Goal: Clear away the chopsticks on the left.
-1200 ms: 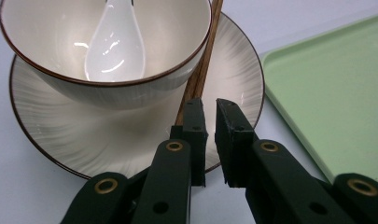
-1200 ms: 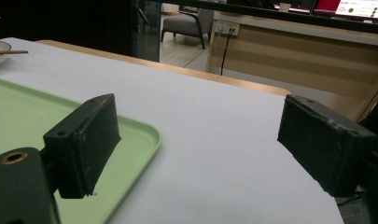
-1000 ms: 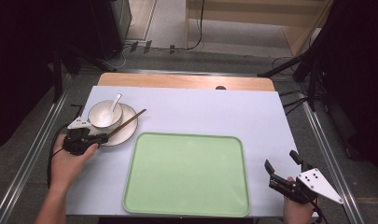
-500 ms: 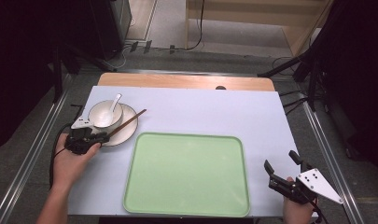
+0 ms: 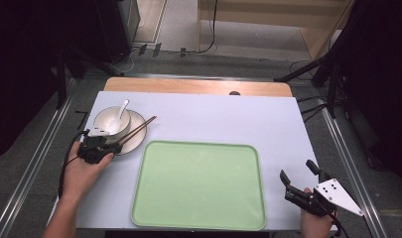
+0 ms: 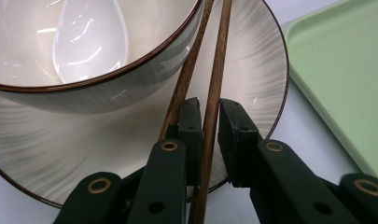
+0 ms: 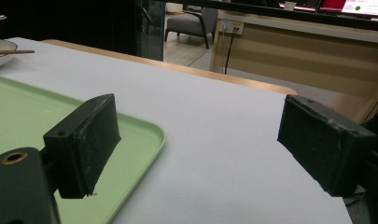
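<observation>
Wooden chopsticks (image 6: 210,93) lie on the plate (image 6: 252,74), leaning next to the bowl (image 6: 98,88). They are brown, long and thin, with a smooth grain. The left hand-held gripper (image 6: 209,135) has its two black jaws almost together, and one chopstick runs up between them. The other stick lies just to the side of the left jaw. The pads look as if they touch the stick, but a thin gap may be left, so I cannot tell if it is truly held. The jaws have just been closing a little.

The plate is round and pale, with fine grey streaks and a thin brown rim. The bowl sits on it. It is white and shiny with a brown rim too. A white shiny spoon (image 6: 91,42) rests inside the bowl.

From the high view, the plate sits at the left side of the pale table (image 5: 213,114), and the left hand (image 5: 82,171) is right by it. A light green tray (image 5: 201,183) with round corners lies just beside the plate, in the middle of the table.

The right hand-held gripper (image 5: 300,181) is near the tray's right corner. Its jaws stand wide apart, with nothing between them. It carries a grey plate with black dots.

I can read no words or labels anywhere.
</observation>
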The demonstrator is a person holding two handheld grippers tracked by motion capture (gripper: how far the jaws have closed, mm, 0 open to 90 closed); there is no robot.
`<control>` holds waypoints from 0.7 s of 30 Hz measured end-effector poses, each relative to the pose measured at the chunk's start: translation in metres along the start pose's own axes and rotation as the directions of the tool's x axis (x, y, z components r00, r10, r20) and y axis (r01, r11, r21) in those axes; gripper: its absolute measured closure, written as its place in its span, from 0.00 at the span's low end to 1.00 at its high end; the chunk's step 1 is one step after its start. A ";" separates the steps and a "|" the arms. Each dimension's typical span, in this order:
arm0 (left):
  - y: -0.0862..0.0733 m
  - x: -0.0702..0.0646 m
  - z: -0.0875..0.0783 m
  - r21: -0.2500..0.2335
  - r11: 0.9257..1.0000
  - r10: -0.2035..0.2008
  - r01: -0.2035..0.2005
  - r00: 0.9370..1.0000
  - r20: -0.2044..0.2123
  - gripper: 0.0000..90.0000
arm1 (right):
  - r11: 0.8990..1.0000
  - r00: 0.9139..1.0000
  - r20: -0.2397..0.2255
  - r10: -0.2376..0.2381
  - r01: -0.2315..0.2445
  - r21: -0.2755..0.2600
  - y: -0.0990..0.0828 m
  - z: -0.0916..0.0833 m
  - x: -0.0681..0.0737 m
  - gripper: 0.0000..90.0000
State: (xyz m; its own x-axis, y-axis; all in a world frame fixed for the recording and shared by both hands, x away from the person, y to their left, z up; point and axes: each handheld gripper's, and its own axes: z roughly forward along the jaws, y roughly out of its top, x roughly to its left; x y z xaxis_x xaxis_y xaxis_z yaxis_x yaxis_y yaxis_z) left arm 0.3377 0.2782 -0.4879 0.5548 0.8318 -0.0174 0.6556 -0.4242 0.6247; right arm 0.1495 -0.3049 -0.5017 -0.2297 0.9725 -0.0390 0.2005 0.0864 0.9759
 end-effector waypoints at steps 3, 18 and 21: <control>0.002 0.000 0.002 0.010 1.000 0.011 -0.011 1.000 0.007 0.90 | 1.000 1.000 -0.001 0.000 0.000 0.001 0.000 0.000 0.000 0.14; 0.005 -0.011 -0.012 -0.054 0.998 0.029 -0.028 0.999 0.026 0.95 | 1.000 1.000 -0.001 0.003 -0.003 -0.004 -0.001 0.000 -0.002 0.14; 0.005 -0.021 -0.018 -0.057 0.998 0.038 -0.036 0.999 0.027 0.95 | 1.000 1.000 -0.003 0.012 -0.012 -0.005 -0.001 -0.001 -0.003 0.14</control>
State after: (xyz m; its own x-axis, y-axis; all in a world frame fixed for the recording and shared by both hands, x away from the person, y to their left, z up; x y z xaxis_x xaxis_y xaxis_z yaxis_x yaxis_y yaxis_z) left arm 0.3200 0.2650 -0.4703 0.5929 0.8051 -0.0147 0.6047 -0.4332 0.6683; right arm 0.1493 -0.3078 -0.5022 -0.2302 0.9728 -0.0266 0.1983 0.0736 0.9774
